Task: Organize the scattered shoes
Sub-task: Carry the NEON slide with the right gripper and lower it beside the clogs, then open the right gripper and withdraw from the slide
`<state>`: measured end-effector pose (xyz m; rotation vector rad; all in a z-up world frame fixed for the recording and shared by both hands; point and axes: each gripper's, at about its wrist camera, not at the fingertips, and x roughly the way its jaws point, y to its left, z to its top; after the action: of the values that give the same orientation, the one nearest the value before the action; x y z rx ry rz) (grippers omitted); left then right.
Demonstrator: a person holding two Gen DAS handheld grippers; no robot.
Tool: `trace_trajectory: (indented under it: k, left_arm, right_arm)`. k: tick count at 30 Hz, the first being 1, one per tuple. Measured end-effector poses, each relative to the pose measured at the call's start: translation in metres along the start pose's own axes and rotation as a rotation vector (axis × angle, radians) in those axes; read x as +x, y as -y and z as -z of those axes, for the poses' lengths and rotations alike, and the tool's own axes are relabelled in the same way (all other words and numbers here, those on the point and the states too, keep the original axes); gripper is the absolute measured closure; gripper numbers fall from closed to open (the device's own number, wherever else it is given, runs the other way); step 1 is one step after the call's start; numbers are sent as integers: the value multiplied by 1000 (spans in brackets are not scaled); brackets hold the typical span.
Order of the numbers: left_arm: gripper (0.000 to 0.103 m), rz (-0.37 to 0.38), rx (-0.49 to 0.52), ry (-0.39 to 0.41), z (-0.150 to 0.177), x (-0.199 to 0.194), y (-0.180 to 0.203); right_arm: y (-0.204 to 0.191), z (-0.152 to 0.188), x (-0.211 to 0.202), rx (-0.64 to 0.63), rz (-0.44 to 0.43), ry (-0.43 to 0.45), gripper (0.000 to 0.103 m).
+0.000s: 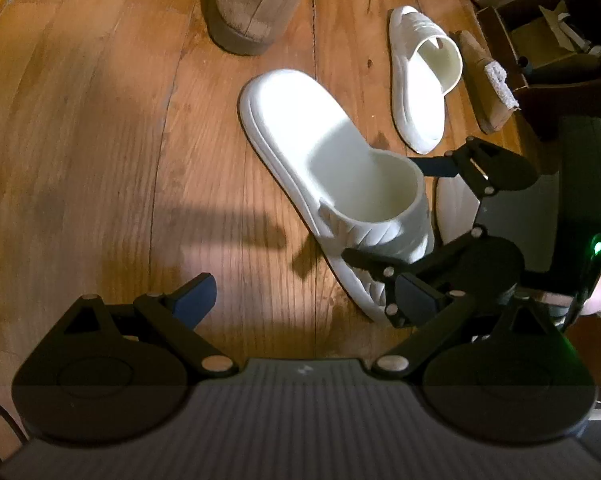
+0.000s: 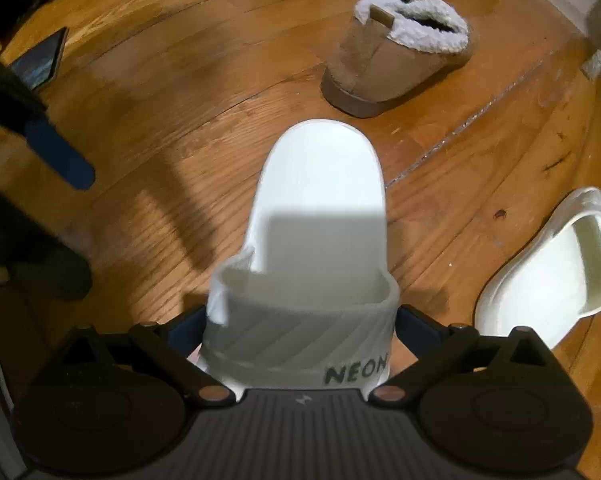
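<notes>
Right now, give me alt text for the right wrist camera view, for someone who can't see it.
The right gripper clasps the ribbed strap of a white foam slide sandal marked NEON, over a wooden plank floor. A tan suede fleece-lined slipper sits beyond it, a second white slide lies at right, and the left gripper's blue-padded finger enters at left.

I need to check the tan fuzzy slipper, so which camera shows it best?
The right wrist view: the tan slipper shows whole, fleece lining included. The left wrist view cuts it off at the top edge.
</notes>
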<state>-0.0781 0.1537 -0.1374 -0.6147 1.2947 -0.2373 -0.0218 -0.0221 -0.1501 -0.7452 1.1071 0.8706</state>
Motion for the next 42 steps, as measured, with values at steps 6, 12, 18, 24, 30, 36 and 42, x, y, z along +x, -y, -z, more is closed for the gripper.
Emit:
trace_trajectory:
  k: [6, 12, 18, 24, 30, 36, 42]
  left_arm:
    - [5, 10, -5, 18, 0, -4, 0]
    - [5, 2, 3, 32, -3, -6, 4]
    - [5, -6, 31, 41, -3, -4, 15]
    - [5, -6, 57, 37, -1, 0, 25]
    - [5, -8, 79, 18, 3, 7, 33]
    - [5, -29, 111, 20, 4, 9, 43]
    - [5, -80, 188, 61, -4, 10, 66]
  right_arm:
    - [6, 8, -14, 156, -61, -4, 9]
    - [10, 17, -27, 351, -45, -67, 9]
    - [26, 36, -46, 584, -96, -69, 8]
    - [36, 52, -55, 725, 9, -66, 6]
    - [40, 68, -44, 794, 56, -131, 5]
    - [40, 65, -66, 781, 56, -60, 5]
    - [57, 64, -85, 829, 7, -43, 5]
